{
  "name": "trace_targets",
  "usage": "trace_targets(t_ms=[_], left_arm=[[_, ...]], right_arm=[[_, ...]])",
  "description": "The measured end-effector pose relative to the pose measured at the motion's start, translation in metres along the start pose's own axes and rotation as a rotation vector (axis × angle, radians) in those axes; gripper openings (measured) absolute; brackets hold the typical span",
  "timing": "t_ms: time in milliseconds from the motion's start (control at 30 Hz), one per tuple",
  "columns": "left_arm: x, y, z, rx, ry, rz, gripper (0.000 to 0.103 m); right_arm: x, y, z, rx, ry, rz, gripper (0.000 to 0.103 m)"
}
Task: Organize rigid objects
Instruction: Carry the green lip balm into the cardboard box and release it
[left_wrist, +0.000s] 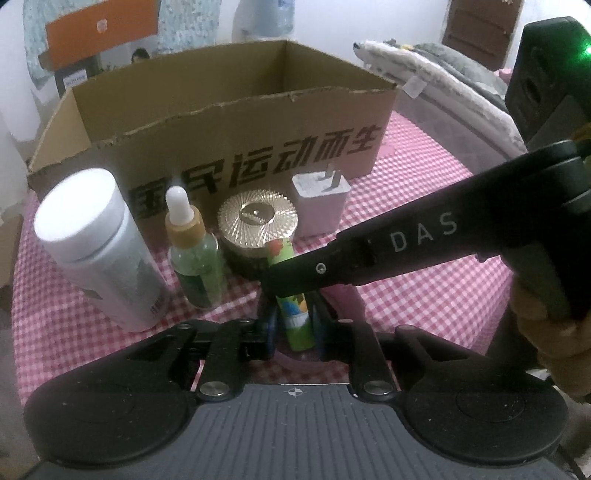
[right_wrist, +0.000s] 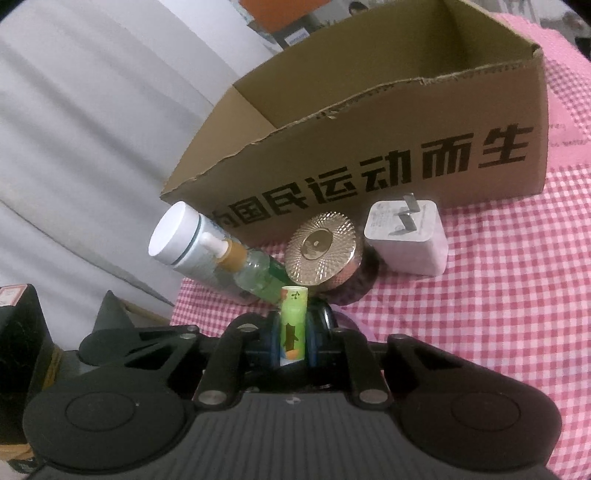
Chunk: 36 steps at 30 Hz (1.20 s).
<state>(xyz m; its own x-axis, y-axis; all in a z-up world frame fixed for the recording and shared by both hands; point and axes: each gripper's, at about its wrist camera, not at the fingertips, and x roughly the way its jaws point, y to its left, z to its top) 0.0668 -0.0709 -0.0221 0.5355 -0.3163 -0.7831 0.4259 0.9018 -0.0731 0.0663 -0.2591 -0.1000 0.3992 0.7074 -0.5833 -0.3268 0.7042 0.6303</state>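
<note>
1. I read this as the pick or hand-over step for one small item. The green tube (left_wrist: 293, 314) stands upright on the checked cloth (left_wrist: 424, 295), just in front of the row of other things and not yet in the cardboard box (left_wrist: 229, 122).

2. My left gripper (left_wrist: 293, 325) has its jaws drawn in on the lower part of the tube; the blue pads sit against both its sides. In the right wrist view the right gripper (right_wrist: 293, 336) likewise has its jaws closed narrowly about the tube (right_wrist: 293, 325), a pad on either side. From the left view the right gripper's arm crosses over the tube higher up, so both seem to clamp the same item at different heights.

3. Behind the tube stand the white bottle (left_wrist: 99, 247), the dropper bottle (left_wrist: 195, 254), the gold-lidded jar (left_wrist: 256, 225) and the white plug adapter (left_wrist: 319, 203), all near the box's front wall and all still outside it.

4. I judge that two grips on one tube cannot both travel. One gripper should let go, most likely the left, and draw back clear of the dropper bottle.

5. The other then needs to lift straight up, clear the jar's lid and the torn front edge of the box, and set the tube down inside.

6. The box interior is only partly visible, so I cannot tell what already lies in it.
</note>
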Motion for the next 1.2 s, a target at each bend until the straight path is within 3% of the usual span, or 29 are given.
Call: trace_targets(t_ms=[200, 300, 400, 567, 733, 967, 1100, 1200], left_arm=[[-0.045, -0.004, 0.011, 0.024, -0.110, 0.028, 0.016], [-0.071, 0.001, 0.034, 0.047, -0.184, 0.077, 0.016], [-0.083, 0.017, 0.066, 0.034, -0.208, 0.116, 0.016], [-0.055, 0.061, 0.121, -0.032, -0.120, 0.134, 0.016], [-0.001, 0.108, 0.148, -0.087, 0.037, 0.145, 0.017], [0.039, 0.131, 0.156, -0.097, 0.179, 0.242, 0.019], [0.041, 0.133, 0.160, -0.084, 0.168, 0.237, 0.024], [0.033, 0.130, 0.161, -0.080, 0.140, 0.244, 0.026]], right_arm=[[-0.035, 0.025, 0.004, -0.076, -0.077, 0.028, 0.016], [-0.056, 0.052, 0.022, -0.178, -0.144, 0.049, 0.016], [-0.064, 0.075, 0.056, -0.267, -0.188, 0.076, 0.016], [-0.030, 0.082, 0.131, -0.284, -0.115, 0.088, 0.016], [0.049, 0.059, 0.198, -0.156, 0.086, 0.082, 0.016], [0.133, 0.030, 0.228, -0.085, 0.240, 0.036, 0.016], [0.156, 0.024, 0.235, -0.071, 0.264, 0.025, 0.019], [0.150, 0.022, 0.233, -0.043, 0.239, 0.042, 0.019]])
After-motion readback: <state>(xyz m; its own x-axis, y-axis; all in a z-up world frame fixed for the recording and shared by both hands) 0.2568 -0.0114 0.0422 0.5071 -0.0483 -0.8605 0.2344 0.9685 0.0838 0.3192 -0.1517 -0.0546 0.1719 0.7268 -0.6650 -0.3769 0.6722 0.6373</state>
